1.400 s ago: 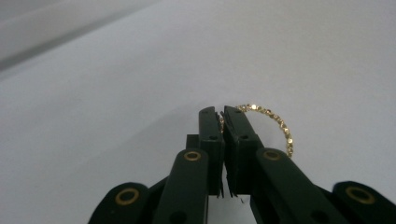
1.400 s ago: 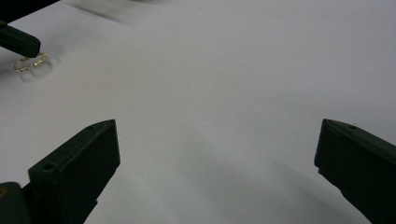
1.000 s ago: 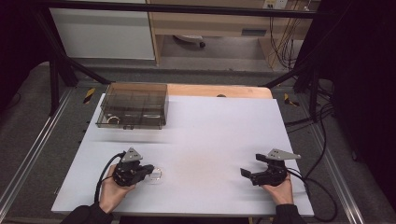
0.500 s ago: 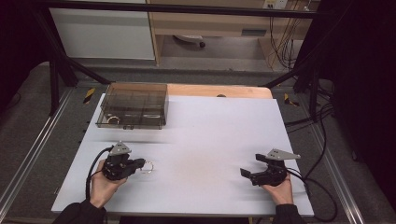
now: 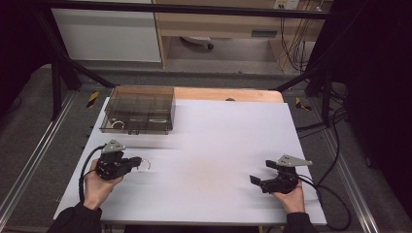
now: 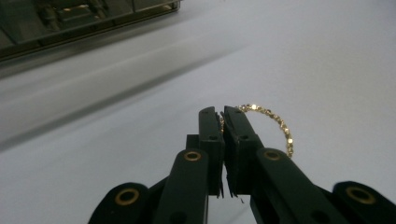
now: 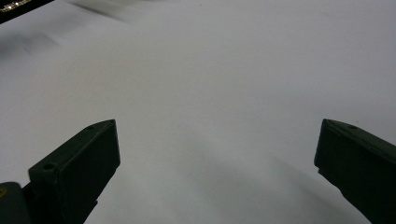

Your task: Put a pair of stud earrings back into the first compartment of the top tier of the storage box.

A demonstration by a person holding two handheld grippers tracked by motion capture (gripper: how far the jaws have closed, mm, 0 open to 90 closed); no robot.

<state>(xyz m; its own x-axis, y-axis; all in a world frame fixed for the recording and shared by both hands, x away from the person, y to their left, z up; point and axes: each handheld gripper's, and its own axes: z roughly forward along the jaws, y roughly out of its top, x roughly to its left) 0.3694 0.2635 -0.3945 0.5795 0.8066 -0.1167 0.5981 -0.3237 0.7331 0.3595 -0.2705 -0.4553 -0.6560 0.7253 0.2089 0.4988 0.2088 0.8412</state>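
The gold chain bracelet (image 6: 275, 125) is picked up and hangs from the left gripper (image 5: 137, 162) just above the white table (image 5: 218, 145), near its front left edge. It looks bound for the clear compartment box (image 5: 138, 109) at the back left, so the carry and the drop are left. The left jaws are pressed together, pinching the bracelet, while the right gripper (image 5: 260, 175) rests at the front right, spread wide and holding nothing.

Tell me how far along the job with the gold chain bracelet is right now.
Done: the left gripper has shut on the gold chain bracelet, whose loop sticks out beside its tips. In hand: it holds the bracelet near the table's front left. Left: probably carrying it to the clear compartment box at the far left, which looks closed. The right gripper rests open, holding nothing.
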